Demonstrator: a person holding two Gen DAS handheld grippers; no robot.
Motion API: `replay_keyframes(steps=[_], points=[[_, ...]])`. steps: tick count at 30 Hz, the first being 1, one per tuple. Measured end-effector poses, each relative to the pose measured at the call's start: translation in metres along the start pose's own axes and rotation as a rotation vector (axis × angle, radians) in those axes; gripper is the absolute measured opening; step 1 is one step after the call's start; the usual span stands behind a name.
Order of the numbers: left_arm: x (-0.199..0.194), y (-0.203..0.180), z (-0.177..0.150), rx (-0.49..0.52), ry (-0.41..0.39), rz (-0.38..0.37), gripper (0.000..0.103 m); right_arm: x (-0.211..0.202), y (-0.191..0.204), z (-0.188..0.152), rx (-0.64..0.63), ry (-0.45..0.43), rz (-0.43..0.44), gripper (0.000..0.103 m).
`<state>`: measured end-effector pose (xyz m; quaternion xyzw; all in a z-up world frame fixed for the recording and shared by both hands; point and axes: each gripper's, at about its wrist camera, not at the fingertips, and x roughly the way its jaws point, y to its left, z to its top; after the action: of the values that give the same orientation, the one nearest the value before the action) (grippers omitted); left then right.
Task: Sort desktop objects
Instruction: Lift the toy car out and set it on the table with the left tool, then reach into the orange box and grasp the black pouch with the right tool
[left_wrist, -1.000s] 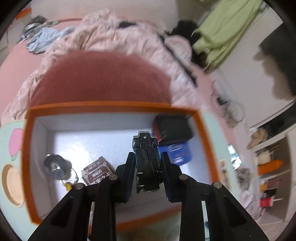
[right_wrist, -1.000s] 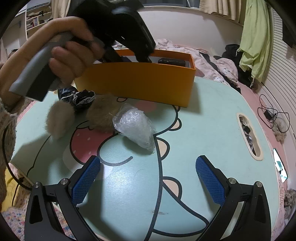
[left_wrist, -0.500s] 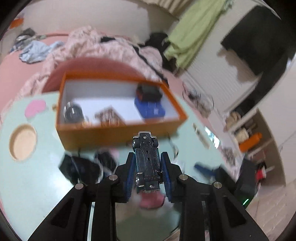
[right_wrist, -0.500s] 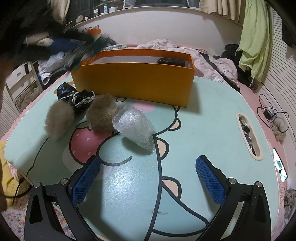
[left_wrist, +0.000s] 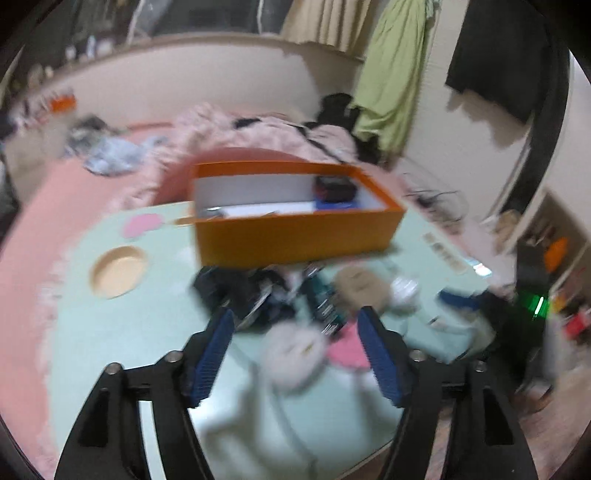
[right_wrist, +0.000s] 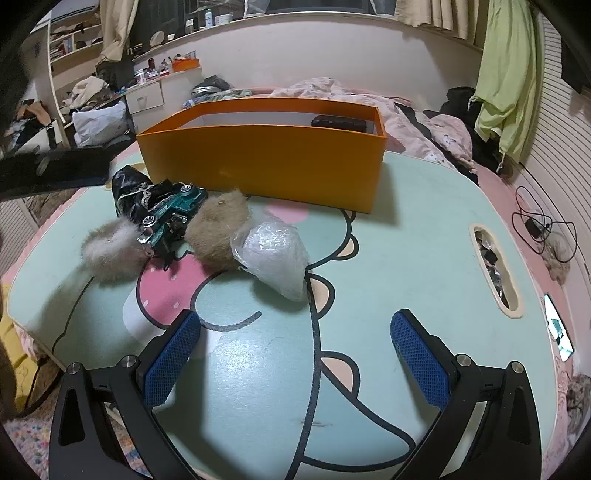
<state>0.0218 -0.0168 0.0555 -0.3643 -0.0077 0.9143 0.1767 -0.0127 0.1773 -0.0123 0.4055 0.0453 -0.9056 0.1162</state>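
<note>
The table (right_wrist: 424, 229), pale green with a cartoon print, fills most of the right wrist view. The orange box (right_wrist: 266, 162) stands at upper centre of that view, with a dark item visible inside at its far right corner.

Change: the teal toy car (right_wrist: 168, 214), clamped between the left jaws above the box a second ago and carried back out half a second ago, now lies on the table at centre left, tilted against the black bundle (right_wrist: 129, 192), between the grey fluff ball (right_wrist: 110, 251) and the tan fluff ball (right_wrist: 218, 229). A clear plastic bag (right_wrist: 273, 254) touches the tan ball. The car is therefore outside the box; its sorting is judged not done.

Left gripper (left_wrist: 295, 354): jaws have just been opening and now stand apart with nothing pressed between the pads; the car shows blurred beyond them. It points downward at the cluster.

Right gripper (right_wrist: 295, 354): jaws wide apart, empty, angled down over bare table at lower centre.
</note>
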Motion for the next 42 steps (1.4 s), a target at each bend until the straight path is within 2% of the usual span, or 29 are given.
replay_keyframes(steps=[2,4,8,10,12,31,36,39,40,42], points=[[-0.004,-0.002,-0.019,0.030,-0.013,0.062,0.081,0.000,0.000,0.000,-0.001,0.000,0.000,0.103],[0.000,-0.001,-0.035,0.047,-0.021,0.119,0.081,0.000,0.000,0.000,-0.001,0.000,0.000,0.103],[0.023,0.007,-0.053,0.026,0.029,0.127,0.083,0.000,-0.001,0.000,-0.001,0.000,0.001,0.103],[0.023,0.001,-0.056,0.064,-0.003,0.168,0.089,0.001,-0.001,0.000,-0.001,0.000,0.001,0.103],[0.024,0.004,-0.058,0.059,-0.003,0.155,0.103,0.000,-0.001,0.000,-0.001,0.000,-0.001,0.103],[0.029,0.003,-0.061,0.044,-0.022,0.141,0.103,-0.004,-0.004,-0.002,0.028,-0.007,-0.019,0.102],[0.029,0.002,-0.061,0.046,-0.026,0.139,0.103,-0.031,-0.016,0.015,0.096,-0.146,0.011,0.089],[0.029,0.002,-0.061,0.046,-0.027,0.138,0.103,-0.032,-0.019,0.052,0.111,-0.140,0.069,0.075],[0.029,0.002,-0.061,0.046,-0.027,0.138,0.103,-0.030,-0.019,0.068,0.105,-0.139,0.068,0.071],[0.029,0.002,-0.061,0.047,-0.027,0.138,0.103,-0.022,-0.018,0.099,0.086,-0.130,0.041,0.069]])
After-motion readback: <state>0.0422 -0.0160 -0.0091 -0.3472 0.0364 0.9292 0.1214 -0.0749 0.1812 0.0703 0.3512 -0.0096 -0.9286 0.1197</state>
